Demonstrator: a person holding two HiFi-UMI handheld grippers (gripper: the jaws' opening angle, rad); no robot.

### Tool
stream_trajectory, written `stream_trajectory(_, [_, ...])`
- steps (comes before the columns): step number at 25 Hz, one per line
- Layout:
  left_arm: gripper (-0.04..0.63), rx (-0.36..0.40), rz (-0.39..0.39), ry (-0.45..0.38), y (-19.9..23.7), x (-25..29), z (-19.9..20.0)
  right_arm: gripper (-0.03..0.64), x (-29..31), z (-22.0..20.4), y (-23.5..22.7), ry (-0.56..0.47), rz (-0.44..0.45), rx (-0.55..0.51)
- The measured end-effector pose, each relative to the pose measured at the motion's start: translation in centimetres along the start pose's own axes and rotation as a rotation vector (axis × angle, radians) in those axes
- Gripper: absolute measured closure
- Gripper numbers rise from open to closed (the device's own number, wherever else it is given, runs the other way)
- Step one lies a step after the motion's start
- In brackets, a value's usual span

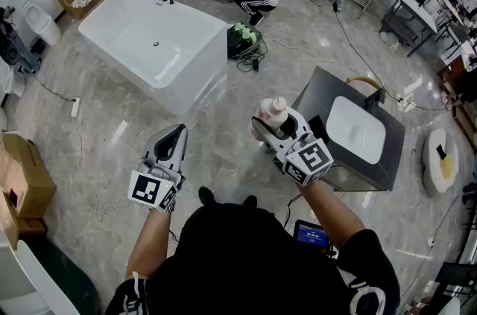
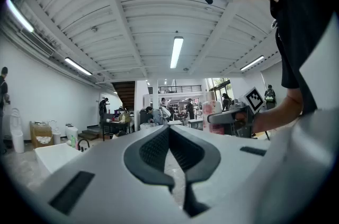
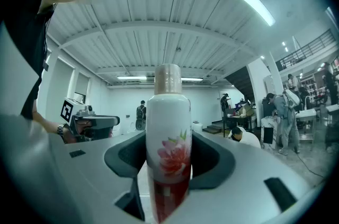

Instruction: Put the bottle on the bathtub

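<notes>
Carrying step, judging by the layout. White cylindrical bottle with a pink flower print and pale cap [image 3: 168, 138] clamped upright between the jaws of the right gripper [image 1: 274, 129]. Held in mid-air above the grey marbled floor [image 1: 291, 68], near a dark cabinet with a white basin [image 1: 320, 91], well apart from the white rectangular bathtub [image 1: 205, 79]. Left gripper [image 1: 173, 144] empty, jaws closed together, held level alongside.

Next, probably: walk to the tub, bring the bottle over a flat stretch of rim, lower until the base sits flat, then part the jaws. Narrow rim, so some risk of tipping; keep the bottle upright.

No brand or legible writing on the bottle, only the flower and a red band lower down. Black-and-white square markers [image 1: 311, 157] on the gripper cubes, no letters.
</notes>
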State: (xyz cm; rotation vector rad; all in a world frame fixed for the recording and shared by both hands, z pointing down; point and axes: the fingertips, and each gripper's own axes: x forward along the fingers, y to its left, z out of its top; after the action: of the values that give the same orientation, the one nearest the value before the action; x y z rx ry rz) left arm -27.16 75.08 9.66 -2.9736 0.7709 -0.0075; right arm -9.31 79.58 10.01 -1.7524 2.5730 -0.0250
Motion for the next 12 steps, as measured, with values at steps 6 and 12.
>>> stream_trajectory(6, [0.588, 0.005, -0.012, -0.016, -0.2, 0.03, 0.14, 0.387, -0.07, 0.1, -0.04, -0.001, 0.005, 0.012])
stream_trajectory(12, [0.588, 0.037, -0.01, -0.013, -0.8, 0.74, 0.25, 0.388, -0.17, 0.8, -0.35, -0.022, 0.031, 0.021])
